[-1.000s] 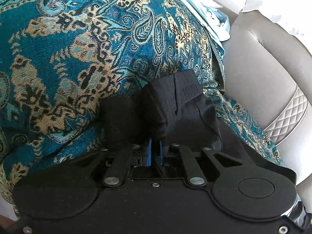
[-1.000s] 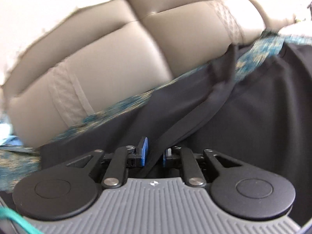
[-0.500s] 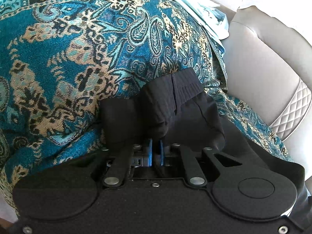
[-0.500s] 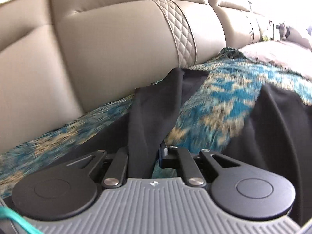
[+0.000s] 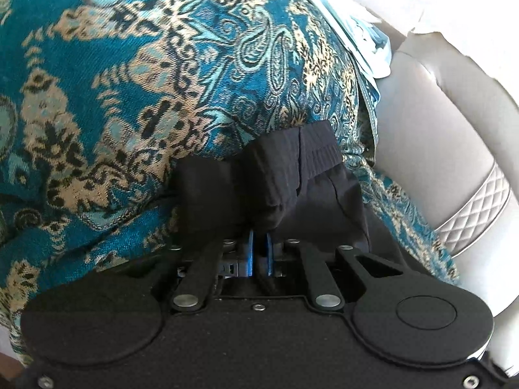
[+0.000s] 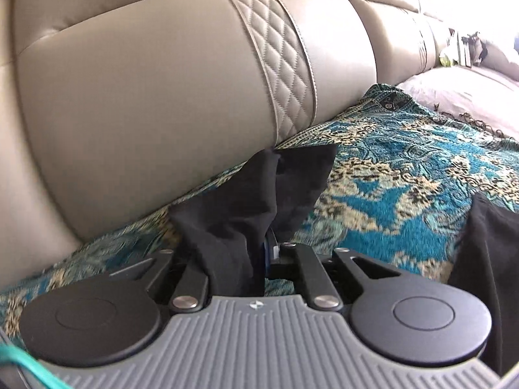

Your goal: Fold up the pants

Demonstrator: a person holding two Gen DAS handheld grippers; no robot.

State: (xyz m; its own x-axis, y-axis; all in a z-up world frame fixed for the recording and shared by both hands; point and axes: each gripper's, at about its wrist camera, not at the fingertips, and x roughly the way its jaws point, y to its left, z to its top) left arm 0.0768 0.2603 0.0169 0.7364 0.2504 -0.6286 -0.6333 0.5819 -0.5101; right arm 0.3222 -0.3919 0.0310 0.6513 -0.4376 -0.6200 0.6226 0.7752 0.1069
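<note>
The black pants [image 5: 292, 181] lie on a teal paisley throw [image 5: 136, 90] over a sofa seat. My left gripper [image 5: 259, 253] is shut on the bunched waistband end, with its ribbed elastic showing just ahead of the blue pads. My right gripper [image 6: 267, 249] is shut on another bunched end of the pants [image 6: 259, 194], held close to the sofa backrest. More black cloth [image 6: 486, 259] hangs at the right edge of the right wrist view. The fabric between the two grips is hidden.
The beige leather backrest [image 6: 162, 97] with a quilted strip [image 6: 279, 55] rises right behind the throw [image 6: 405, 168]. A light blue cloth [image 5: 360, 39] lies at the throw's far edge. A pale cushion [image 6: 460, 87] sits at the far right of the seat.
My right gripper swung to the right with the pant end, and its hold went from a loose strip to a tight bunch. The left gripper dropped slightly closer to the throw, still gripping.
</note>
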